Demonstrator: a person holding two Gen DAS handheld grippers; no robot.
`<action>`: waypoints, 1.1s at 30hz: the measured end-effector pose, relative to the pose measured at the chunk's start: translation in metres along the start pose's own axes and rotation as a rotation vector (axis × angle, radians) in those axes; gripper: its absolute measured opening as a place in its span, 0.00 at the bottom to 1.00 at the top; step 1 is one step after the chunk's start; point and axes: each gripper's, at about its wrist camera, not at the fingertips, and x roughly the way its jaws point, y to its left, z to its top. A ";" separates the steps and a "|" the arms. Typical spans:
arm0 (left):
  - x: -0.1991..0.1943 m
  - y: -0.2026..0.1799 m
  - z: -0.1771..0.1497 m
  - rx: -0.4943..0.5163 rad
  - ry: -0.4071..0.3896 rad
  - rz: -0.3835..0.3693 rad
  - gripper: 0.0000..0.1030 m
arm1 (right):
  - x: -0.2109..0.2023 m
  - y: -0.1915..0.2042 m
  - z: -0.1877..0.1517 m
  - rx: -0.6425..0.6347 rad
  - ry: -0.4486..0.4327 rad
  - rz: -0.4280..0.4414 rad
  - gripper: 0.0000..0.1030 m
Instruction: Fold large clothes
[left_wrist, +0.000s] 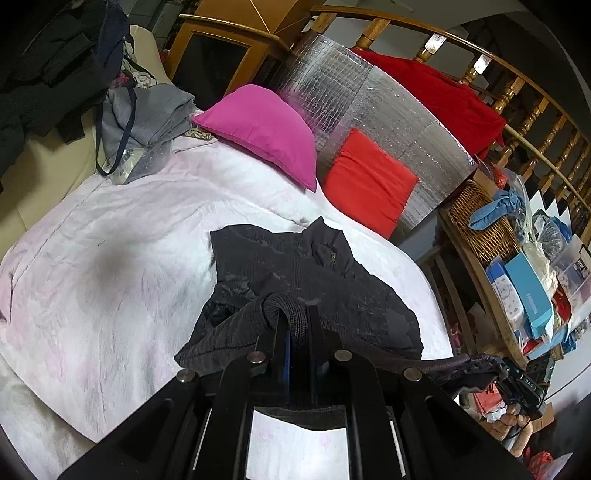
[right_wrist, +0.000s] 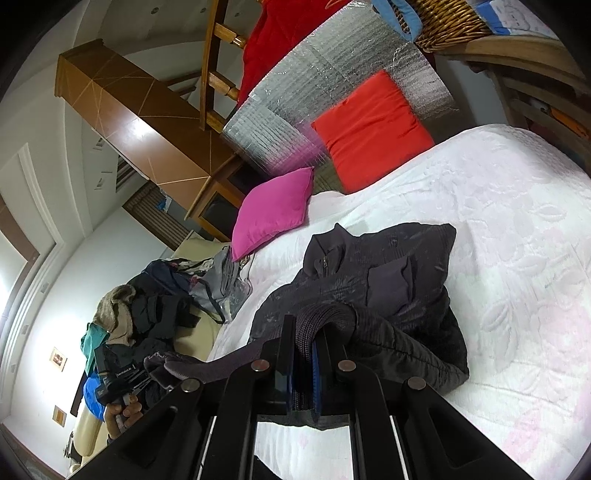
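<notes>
Black fingers of the left gripper sit together at the bottom of the left wrist view, clamped on the ribbed hem of a dark jacket, and the stretched hem runs off to the right toward the other tool, held in a hand. From left to right in that view, a heap of dark and grey clothes lies at the far left edge of the bed, then a pink cushion, then a red cushion leaning on a silver foil panel, then a wicker basket on a crowded shelf. The jacket lies on the white bedspread, collar and zip pointing toward the cushions, its near edge lifted off the cover. In the right wrist view the right gripper is likewise closed tight on the same ribbed hem, the jacket's body bunched just beyond it on the bedspread, with the pink cushion and red cushion further back.
</notes>
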 end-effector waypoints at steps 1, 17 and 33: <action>0.001 0.000 0.001 -0.002 0.000 0.000 0.07 | 0.001 0.000 0.002 0.001 0.000 0.000 0.07; 0.052 -0.003 0.029 0.012 0.004 0.073 0.07 | 0.049 -0.006 0.036 -0.018 0.020 -0.071 0.07; 0.091 -0.005 0.044 0.031 0.016 0.107 0.07 | 0.084 -0.018 0.057 -0.015 0.043 -0.129 0.07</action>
